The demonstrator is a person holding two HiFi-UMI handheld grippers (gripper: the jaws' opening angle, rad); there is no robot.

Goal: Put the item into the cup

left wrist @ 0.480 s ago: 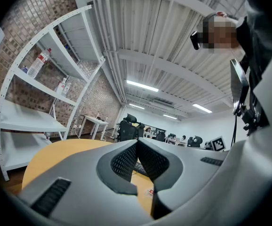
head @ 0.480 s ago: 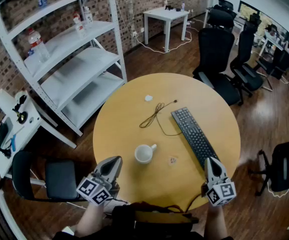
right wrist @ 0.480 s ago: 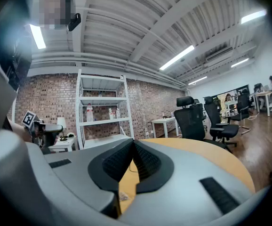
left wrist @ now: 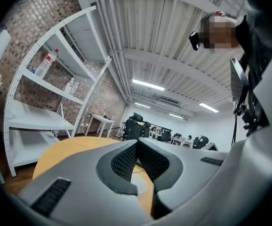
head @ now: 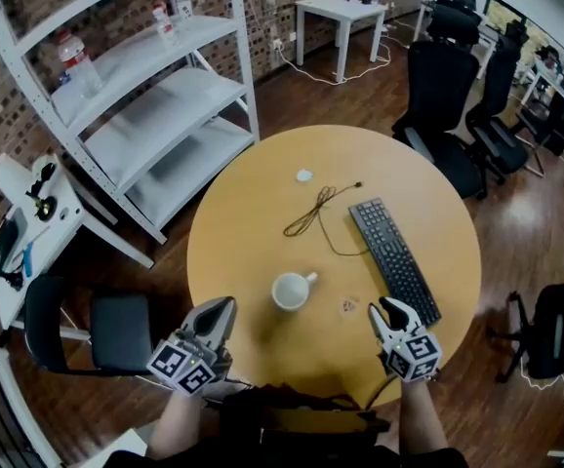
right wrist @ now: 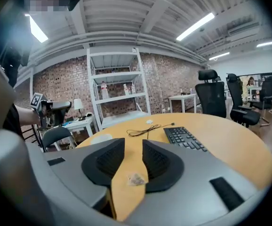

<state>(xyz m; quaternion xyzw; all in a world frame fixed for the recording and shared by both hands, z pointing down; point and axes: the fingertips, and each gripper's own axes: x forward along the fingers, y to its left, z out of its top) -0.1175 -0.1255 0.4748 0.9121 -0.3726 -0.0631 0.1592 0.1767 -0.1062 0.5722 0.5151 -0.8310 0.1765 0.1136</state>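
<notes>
**Item lies just off your right jaws, toward ten o'clock**

Your right gripper [head: 387, 308] is much the nearer of the two. The small item [head: 348, 305] lies flat on the desk [head: 243, 232] just ahead of its tips, toward ten o'clock from them in the head view. In the right gripper view, the item shows in the gap between the jaws, closer to the right-hand pad. Neither pad touches it; the jaws stand spread and hold nothing. The item looks a little wider than deep, with its longer side across the gap (it is too small to be sure). I'd judge you need a short push forward and a nudge toward nine o'clock to centre it before you close. The cup [head: 290, 291] stands upright near the item, at about ten o'clock from it, with its handle turned toward two o'clock. Your left gripper [head: 225, 307] hangs at the desk's seven o'clock edge, well apart from the item, its jaws pressed together with nothing between them.
</notes>
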